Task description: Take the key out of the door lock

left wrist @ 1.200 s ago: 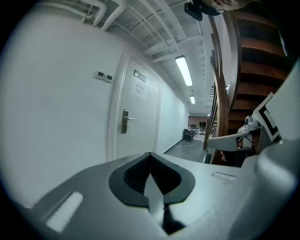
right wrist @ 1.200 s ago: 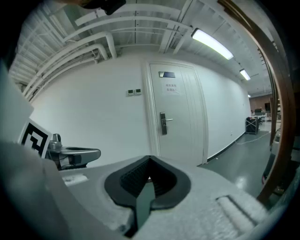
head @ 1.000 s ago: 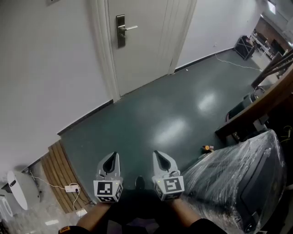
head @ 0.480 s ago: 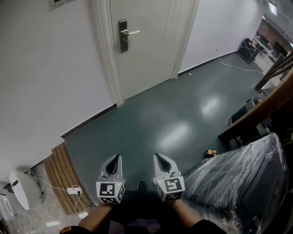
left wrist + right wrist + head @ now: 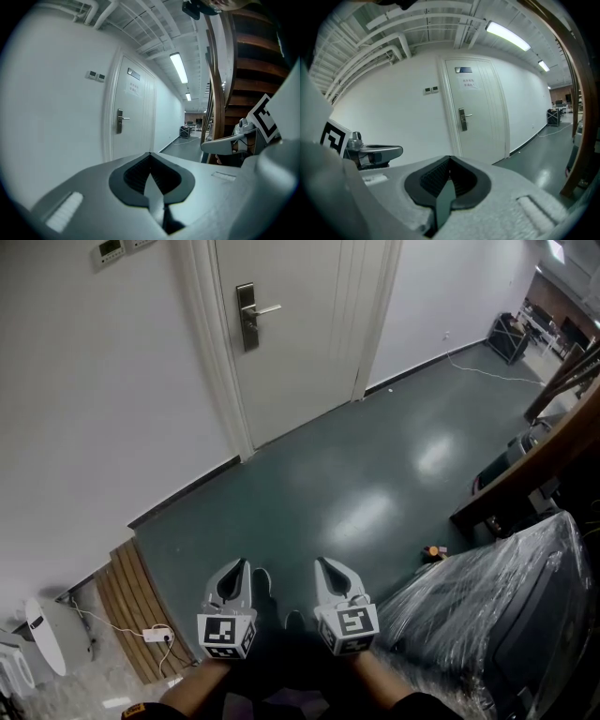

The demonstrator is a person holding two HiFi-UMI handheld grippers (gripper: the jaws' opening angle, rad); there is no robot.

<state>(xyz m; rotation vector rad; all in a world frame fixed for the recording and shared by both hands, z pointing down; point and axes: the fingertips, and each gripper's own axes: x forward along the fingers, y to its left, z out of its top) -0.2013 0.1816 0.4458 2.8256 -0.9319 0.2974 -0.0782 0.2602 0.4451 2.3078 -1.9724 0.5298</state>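
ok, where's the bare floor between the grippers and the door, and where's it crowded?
The floor is bare from the door to the left gripper and right gripper, wall on its left. Crowded: plastic-wrapped bundle at right; wooden slats and power strip lower left.

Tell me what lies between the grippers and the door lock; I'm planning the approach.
Head view: only bare green floor between left gripper, right gripper and the door lock.

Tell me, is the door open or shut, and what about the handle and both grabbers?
Door: shut.
Door handle: level, not pressed.
Key: too small to make out.
Left gripper: shut, holding nothing.
Right gripper: shut, holding nothing.
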